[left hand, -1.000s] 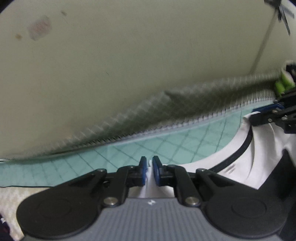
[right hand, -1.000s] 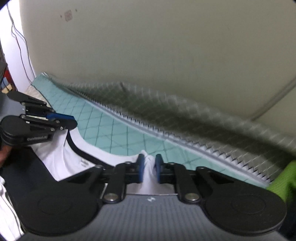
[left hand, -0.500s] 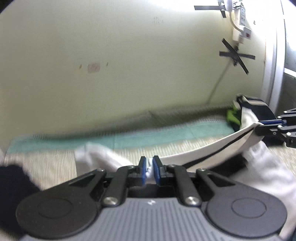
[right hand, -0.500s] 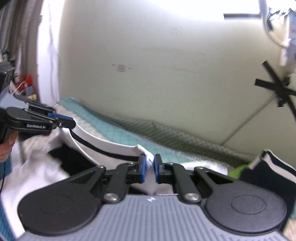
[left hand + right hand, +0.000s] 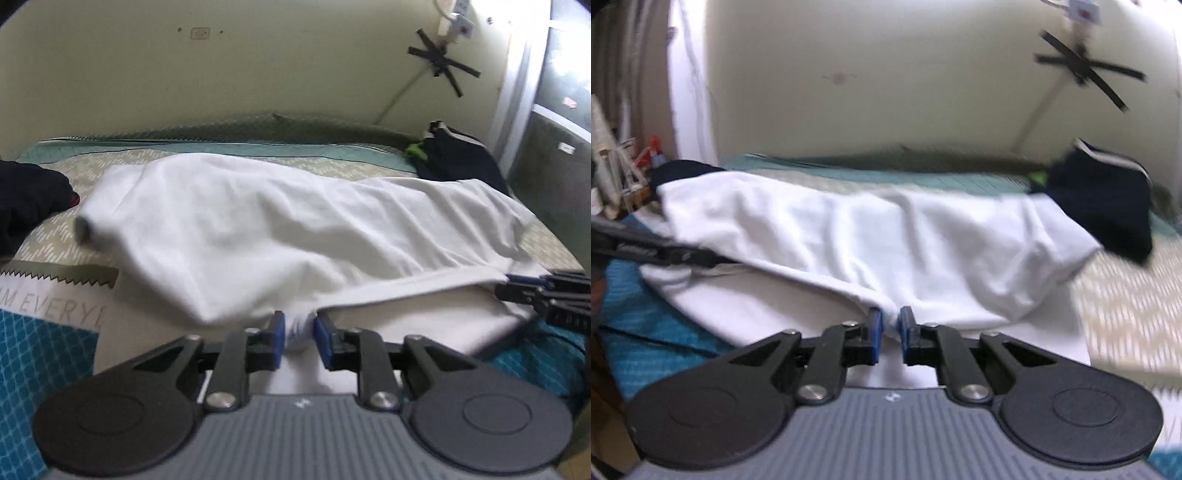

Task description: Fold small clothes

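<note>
A white garment [image 5: 258, 229] lies spread and rumpled across the bed, its near hem pulled toward me. My left gripper [image 5: 299, 328] is at that hem. Its jaws are opening, and a bunch of white fabric sits loosely in the widened gap. In the right wrist view the same garment [image 5: 886, 240] stretches from left to right. My right gripper [image 5: 891, 325] still pinches the hem in a narrow gap as its jaws begin opening. Each view shows the other tool at the hem: the right gripper [image 5: 517, 284] at the right edge, the left gripper [image 5: 709, 258] at the left.
A dark navy clothes pile [image 5: 458, 155] with a green item [image 5: 415, 149] lies at the back right by the wall. Another dark garment [image 5: 29, 199] lies at the left. A patterned bed cover [image 5: 66, 236], a teal cloth [image 5: 33, 354] and a printed white sheet [image 5: 55, 302] are nearby. Clutter [image 5: 631, 173] stands at the bed's left.
Both grippers have drawn back from the wall, dragging the white garment with them; it now lies spread over the bed. The left jaws have widened.
</note>
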{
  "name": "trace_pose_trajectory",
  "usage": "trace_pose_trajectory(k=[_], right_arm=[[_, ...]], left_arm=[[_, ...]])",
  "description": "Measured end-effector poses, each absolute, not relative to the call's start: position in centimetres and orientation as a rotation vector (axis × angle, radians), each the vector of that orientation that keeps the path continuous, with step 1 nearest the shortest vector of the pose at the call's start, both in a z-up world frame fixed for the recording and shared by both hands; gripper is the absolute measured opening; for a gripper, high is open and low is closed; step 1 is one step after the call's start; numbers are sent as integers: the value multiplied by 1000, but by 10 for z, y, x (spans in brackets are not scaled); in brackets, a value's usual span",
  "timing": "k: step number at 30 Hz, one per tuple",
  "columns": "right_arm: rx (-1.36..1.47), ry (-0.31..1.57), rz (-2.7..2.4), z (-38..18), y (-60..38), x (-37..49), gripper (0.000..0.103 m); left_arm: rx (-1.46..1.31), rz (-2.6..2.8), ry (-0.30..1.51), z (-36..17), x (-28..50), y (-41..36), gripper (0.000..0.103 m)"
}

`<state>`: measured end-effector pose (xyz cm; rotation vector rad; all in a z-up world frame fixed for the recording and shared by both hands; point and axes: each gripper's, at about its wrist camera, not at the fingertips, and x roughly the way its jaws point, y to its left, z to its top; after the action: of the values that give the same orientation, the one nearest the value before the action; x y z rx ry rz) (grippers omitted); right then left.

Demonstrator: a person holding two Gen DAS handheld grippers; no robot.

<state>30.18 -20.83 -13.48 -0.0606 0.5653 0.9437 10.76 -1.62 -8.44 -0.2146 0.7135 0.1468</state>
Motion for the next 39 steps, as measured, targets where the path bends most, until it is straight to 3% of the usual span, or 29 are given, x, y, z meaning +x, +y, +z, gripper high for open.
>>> trace_pose_trajectory(k=[5, 9, 13, 16, 18, 25, 29, 31, 34, 37, 39], right_arm=[[34, 452, 901, -109, -242, 305, 37], [71, 421, 836, -91, -244, 330, 36], [64, 462, 843, -89, -220, 365, 34], [17, 564, 780, -109, -203, 396, 26], [21, 641, 737, -132, -206, 408, 13], [57, 607, 693, -140, -238, 384, 15], [106, 537, 682, -125, -258, 363, 35], [146, 521, 700, -118, -264, 358, 34], [177, 533, 722, -117, -261, 358, 35], [182, 601, 723, -130, -252, 363, 36], [186, 660, 705, -147, -251, 366, 35]], left_arm=[[-310, 153, 521, -38, 66, 25, 33], [-351, 217, 438, -16, 79, 62, 30], [-343, 259, 569, -40, 136, 78, 17], [-300, 381, 697, -80, 154, 78, 10], [-280, 392, 644, -89, 141, 70, 10], [-312, 405, 615, -82, 103, 64, 13], [-404, 387, 462, -52, 77, 75, 13], [-420, 377, 420, -41, 77, 79, 13], [-395, 354, 450, -45, 94, 76, 14], [-370, 354, 562, -77, 116, 69, 22], [-334, 384, 623, -99, 126, 64, 21]])
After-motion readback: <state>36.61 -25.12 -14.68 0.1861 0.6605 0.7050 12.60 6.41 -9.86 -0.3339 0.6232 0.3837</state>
